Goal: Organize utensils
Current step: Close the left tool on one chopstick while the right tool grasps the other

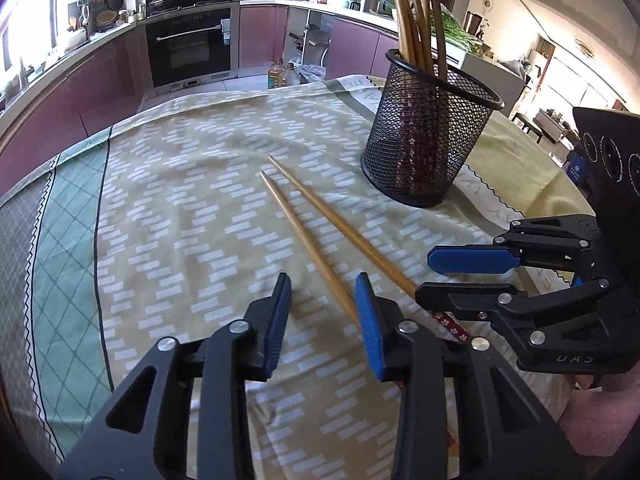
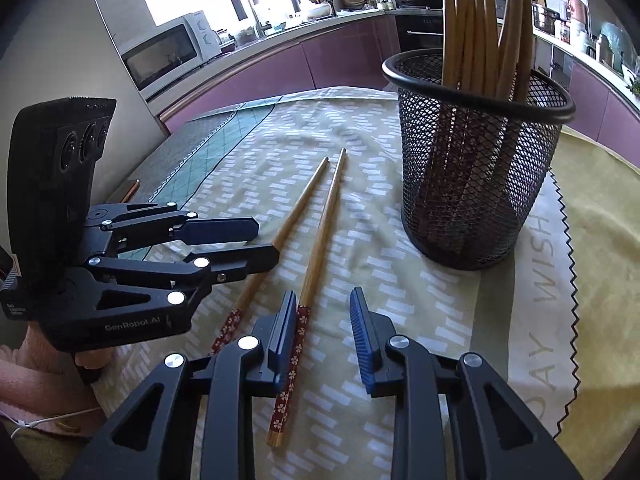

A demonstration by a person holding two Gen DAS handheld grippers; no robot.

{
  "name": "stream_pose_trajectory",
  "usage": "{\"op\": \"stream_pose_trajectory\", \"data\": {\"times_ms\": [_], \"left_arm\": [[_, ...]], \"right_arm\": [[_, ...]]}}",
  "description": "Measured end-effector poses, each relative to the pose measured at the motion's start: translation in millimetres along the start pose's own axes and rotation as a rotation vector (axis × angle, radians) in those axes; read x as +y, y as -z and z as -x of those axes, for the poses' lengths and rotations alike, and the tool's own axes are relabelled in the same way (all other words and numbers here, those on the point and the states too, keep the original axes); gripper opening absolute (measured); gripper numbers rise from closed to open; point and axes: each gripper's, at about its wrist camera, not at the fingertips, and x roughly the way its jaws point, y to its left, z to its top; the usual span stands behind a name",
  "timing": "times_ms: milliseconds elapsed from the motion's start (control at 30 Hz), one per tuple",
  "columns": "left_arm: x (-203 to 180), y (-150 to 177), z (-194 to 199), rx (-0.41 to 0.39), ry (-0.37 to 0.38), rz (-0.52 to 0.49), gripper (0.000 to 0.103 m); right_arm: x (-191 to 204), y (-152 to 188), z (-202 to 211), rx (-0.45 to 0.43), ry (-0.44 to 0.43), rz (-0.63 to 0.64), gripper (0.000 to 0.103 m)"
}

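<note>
Left to right across the cloth-covered table (image 1: 168, 184): the left gripper (image 1: 324, 304) hovers low over the near end of one loose chopstick (image 1: 308, 244), jaws partly open, the stick running in beside its right pad, with no clear pinch visible; it holds nothing that I can confirm. Next, the second loose chopstick (image 2: 320, 236) lies alongside, tips nearly meeting at the far end. The right gripper (image 2: 324, 332) straddles its patterned red handle, jaws also part open, the handle lying against the left pad, the right pad clear of it; no grasp yet, by my reading. Further right stands the black mesh holder (image 2: 476, 184), upright, already packed with a sheaf of chopsticks. Judgement: most sorting done; these two sticks remain to be lifted and dropped in.
</note>
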Motion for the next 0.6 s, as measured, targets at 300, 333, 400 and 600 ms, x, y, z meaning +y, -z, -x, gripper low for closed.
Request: {"op": "stream_pose_trajectory", "data": {"times_ms": [300,333,400,600], "left_arm": [[12,-4,-1,0.013,-0.001,0.007,0.018],[15,-5,-2,0.015,0.003,0.015,0.018],[18,-7,-3,0.015,-0.007,0.024,0.018],[23,-12,-6,0.017,-0.01,0.044,0.018]], "right_arm": [[6,-21,-18,-0.012,0.033,0.027,0.026],[6,-25,-20,-0.013,0.033,0.027,0.026],[6,-30,-24,-0.014,0.042,0.034,0.025],[5,-38,-30,-0.019,0.061,0.032,0.017]]}}
